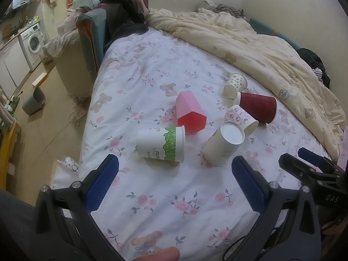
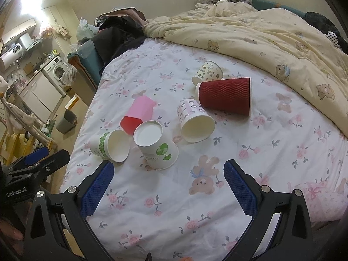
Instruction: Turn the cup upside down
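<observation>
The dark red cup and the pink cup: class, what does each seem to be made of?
The dark red cup looks like paper with a matte, wavy ripple sleeve and thin white rim. The pink cup seems hard plastic: flat facets, angular mouth, smooth and slightly translucent; the reddish interior leaves this uncertain.

Two wrist views, side by side above the bed's (image 1: 152, 195) near edge.
Both look down and forward from close range, sharing the scattered cups (image 2: 158, 145) and the quilt (image 2: 261, 34).

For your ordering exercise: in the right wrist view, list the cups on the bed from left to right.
Green-band cup → pink cup → upside-down white cup → pink-print cup → red ripple cup.
</observation>
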`<state>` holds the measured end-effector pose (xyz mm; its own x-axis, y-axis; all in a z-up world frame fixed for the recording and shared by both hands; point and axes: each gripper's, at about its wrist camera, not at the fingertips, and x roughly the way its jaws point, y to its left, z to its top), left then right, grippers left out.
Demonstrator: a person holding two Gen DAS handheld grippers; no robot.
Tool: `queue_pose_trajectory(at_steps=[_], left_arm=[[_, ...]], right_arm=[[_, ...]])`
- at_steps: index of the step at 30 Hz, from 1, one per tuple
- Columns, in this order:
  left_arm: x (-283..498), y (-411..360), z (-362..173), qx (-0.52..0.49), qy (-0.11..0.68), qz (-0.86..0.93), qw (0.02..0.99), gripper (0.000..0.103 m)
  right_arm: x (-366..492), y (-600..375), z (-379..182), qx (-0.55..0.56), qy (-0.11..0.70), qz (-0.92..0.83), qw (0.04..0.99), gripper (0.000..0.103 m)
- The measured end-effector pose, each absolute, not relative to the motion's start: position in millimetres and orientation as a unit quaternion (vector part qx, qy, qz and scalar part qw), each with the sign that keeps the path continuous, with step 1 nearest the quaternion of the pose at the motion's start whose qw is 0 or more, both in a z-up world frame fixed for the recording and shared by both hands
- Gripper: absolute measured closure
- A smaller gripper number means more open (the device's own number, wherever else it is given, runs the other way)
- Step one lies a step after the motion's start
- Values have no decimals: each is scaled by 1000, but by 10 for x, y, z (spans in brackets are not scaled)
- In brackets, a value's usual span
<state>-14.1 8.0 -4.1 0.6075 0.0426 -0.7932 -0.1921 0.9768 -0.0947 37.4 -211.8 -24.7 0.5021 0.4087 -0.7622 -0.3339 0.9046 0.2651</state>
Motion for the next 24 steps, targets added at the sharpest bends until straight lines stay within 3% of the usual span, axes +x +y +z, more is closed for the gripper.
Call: queue_pose_trajectory(at_steps=[24], left_arm=[[-158,30,-46,-84,439,62,893,0]], right_arm=[[369,-2122,-248,39,449,216,866,0]])
